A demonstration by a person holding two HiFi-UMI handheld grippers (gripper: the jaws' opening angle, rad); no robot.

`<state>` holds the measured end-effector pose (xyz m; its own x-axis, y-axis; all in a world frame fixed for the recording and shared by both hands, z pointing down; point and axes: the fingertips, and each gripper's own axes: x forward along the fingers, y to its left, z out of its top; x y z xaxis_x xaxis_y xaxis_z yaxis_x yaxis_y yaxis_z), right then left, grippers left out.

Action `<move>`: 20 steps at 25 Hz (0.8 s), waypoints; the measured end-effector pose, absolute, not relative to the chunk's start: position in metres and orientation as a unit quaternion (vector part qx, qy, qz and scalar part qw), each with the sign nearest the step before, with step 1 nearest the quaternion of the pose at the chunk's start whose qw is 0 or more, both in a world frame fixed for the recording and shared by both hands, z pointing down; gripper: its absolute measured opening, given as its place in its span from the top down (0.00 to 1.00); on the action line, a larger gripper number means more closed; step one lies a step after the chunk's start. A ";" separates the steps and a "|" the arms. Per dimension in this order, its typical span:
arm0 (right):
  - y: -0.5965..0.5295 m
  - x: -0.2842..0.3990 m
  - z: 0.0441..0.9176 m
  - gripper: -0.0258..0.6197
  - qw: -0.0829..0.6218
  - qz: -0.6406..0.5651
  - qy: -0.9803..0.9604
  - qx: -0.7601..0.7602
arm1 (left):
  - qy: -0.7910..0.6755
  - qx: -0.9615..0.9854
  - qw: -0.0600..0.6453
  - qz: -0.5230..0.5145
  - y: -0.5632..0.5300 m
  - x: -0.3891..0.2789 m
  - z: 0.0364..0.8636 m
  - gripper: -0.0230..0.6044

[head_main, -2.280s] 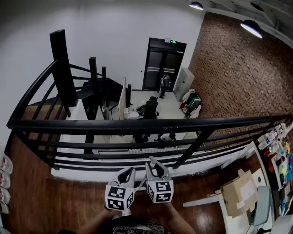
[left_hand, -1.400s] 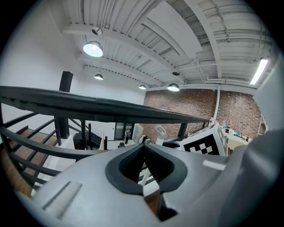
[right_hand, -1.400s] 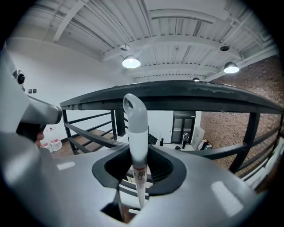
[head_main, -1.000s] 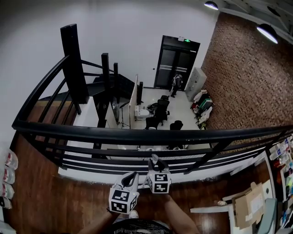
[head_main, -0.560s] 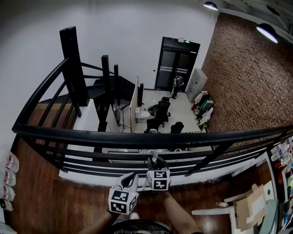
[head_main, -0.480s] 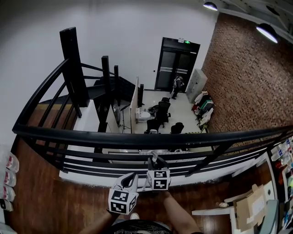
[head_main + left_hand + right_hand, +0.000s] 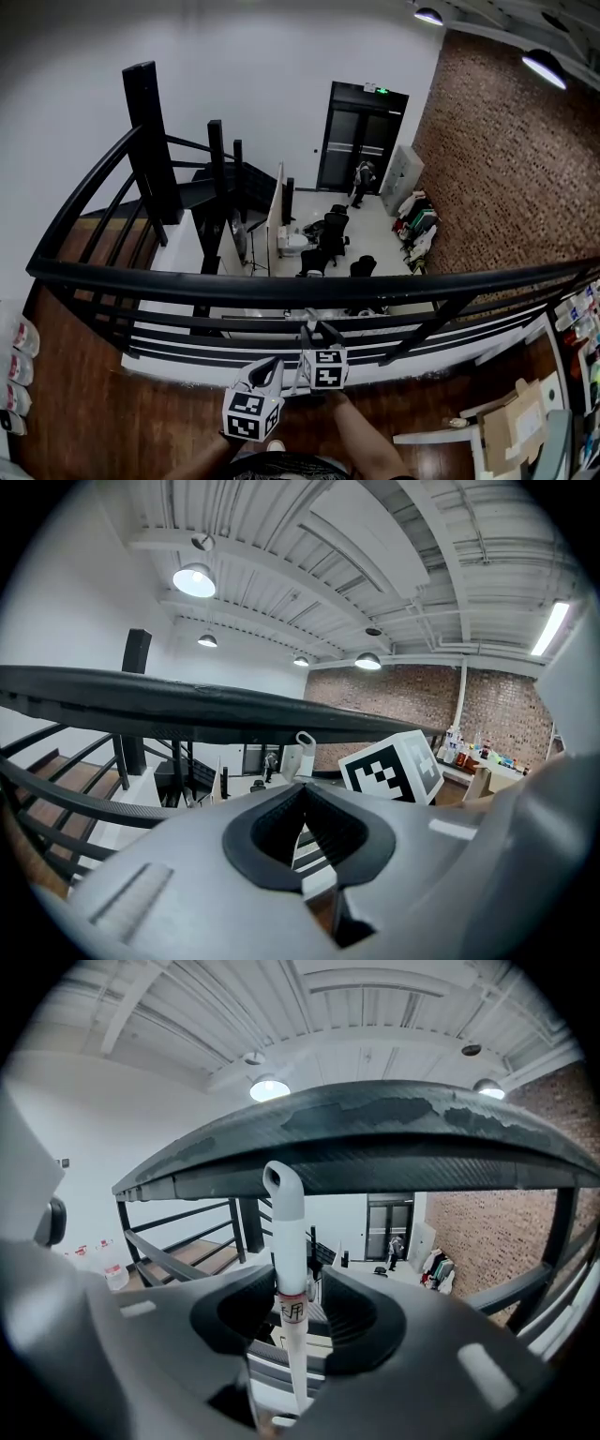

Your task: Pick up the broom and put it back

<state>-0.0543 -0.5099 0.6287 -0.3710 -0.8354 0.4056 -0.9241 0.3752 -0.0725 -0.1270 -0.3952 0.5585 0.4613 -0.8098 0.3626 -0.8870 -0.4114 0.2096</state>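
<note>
- Forward to the black railing [image 7: 281,286] has gone the right gripper [image 7: 316,330] since the earliest picture. Its jaws have just been opening, and the white broom handle [image 7: 289,1241] stands upright between them with a gap at one pad.
- Railing: probably the prop the handle is being leaned on, which would explain the loosened hold. Whether the handle's loop end touches the top rail I cannot tell.
- Left gripper [image 7: 273,363]: jaws together on nothing, held just beside the right one, seemingly out of the way.
- Hidden: the broom's head shows in no view, the handle is cut off below the jaws, and its small label [image 7: 292,1311] is unreadable.
</note>
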 end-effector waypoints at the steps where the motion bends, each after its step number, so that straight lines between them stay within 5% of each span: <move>1: -0.509 -0.054 0.628 0.76 0.152 0.146 -0.815 0.539 | -0.508 0.834 0.188 0.103 -0.395 -0.126 0.558 0.95; 20: -0.421 -0.043 0.543 0.77 0.074 0.109 -0.837 0.532 | -0.510 0.838 0.180 0.077 -0.365 -0.095 0.541 0.95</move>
